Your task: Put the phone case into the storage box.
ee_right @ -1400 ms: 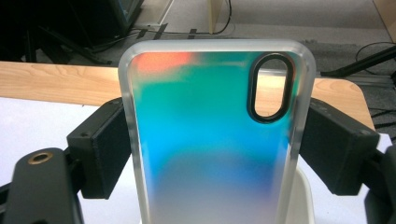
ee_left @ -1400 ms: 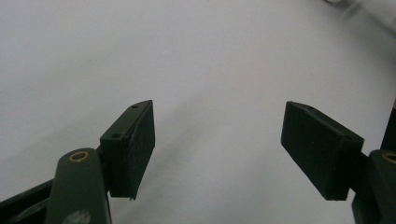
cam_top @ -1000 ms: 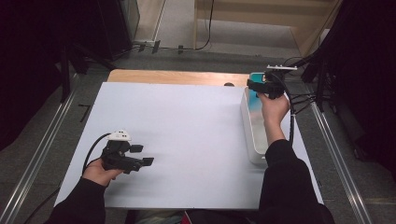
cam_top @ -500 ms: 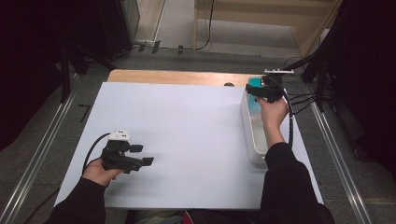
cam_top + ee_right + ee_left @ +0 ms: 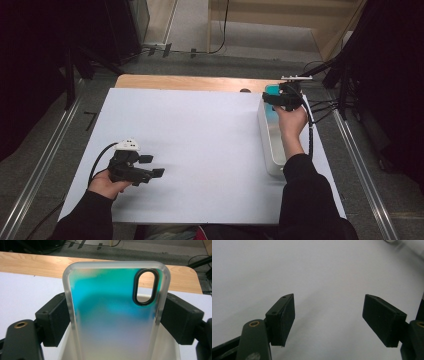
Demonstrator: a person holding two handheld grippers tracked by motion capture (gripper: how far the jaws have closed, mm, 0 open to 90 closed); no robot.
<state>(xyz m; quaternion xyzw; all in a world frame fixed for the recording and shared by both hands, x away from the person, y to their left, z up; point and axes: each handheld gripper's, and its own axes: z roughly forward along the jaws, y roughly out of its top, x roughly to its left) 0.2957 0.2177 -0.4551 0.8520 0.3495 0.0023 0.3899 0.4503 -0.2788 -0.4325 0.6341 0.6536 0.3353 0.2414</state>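
My right gripper (image 5: 270, 99) is shut on a translucent phone case (image 5: 272, 90) with a teal sheen, held at the far end of a white bin (image 5: 272, 150) on the table's right side. In the right gripper view the case (image 5: 112, 315) stands upright between the two pads, which press on its side edges. Its oval camera hole is at the upper right. Below it lies the bin (image 5: 168, 350). At the front left, my left gripper (image 5: 153, 166) rests low over the white table top (image 5: 200, 135). It is open, with nothing between its pads (image 5: 282, 320).
The white sheet covers most of a wooden table (image 5: 190, 82), whose bare strip shows along the far edge. Cables (image 5: 320, 105) trail off the right side past the bin. Metal rails (image 5: 45, 160) run along the floor on both sides.
The right gripper with the case has shifted only slightly over the bin's far end. The left gripper has kept still.
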